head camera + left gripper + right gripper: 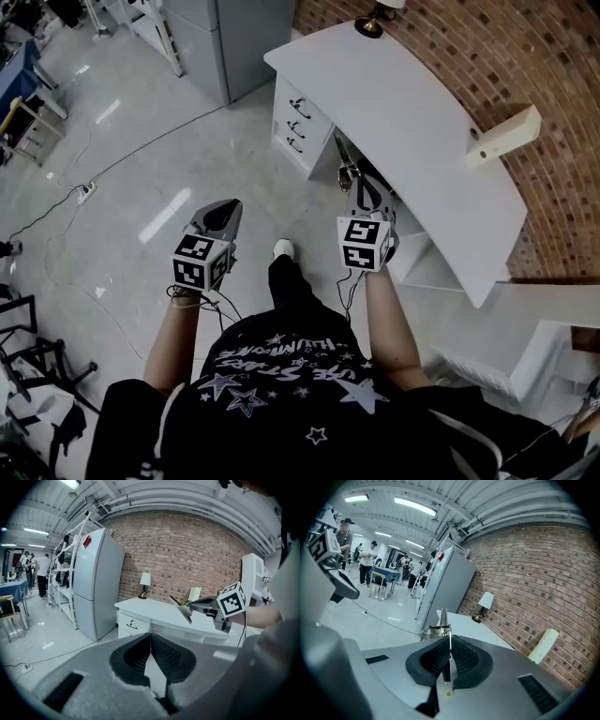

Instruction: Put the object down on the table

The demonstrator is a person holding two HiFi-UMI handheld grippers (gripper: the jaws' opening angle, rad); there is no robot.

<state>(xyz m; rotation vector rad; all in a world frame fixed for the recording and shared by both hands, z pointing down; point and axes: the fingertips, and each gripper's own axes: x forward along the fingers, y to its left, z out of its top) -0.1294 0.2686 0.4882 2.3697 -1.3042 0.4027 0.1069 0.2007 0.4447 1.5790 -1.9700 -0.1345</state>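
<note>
1. Two grippers are held out in front of the person, both forearms stretched forward from the body at about the same height.
2. The left gripper (225,211) hangs over the floor, away from the desk (412,122). Its fingers are closed on each other with nothing between them. I judge it is kept aside because it has no part in this step.
3. The right gripper (361,187) reaches a little further and points toward the front edge of the desk. Its fingers are pressed together on the thin dark handle of a metal tool (347,173), whose shiny head sticks out past the fingertips.
4. What kind of tool it is, I cannot tell.
5. The tool is in the air near the desk's front edge and does not touch it, so it is not yet put down.
6. Further away, the white top is mostly bare, which leaves room for it. Only a small lamp (373,21) and a pale block (506,136) stand at the back, by the brick wall.
</note>
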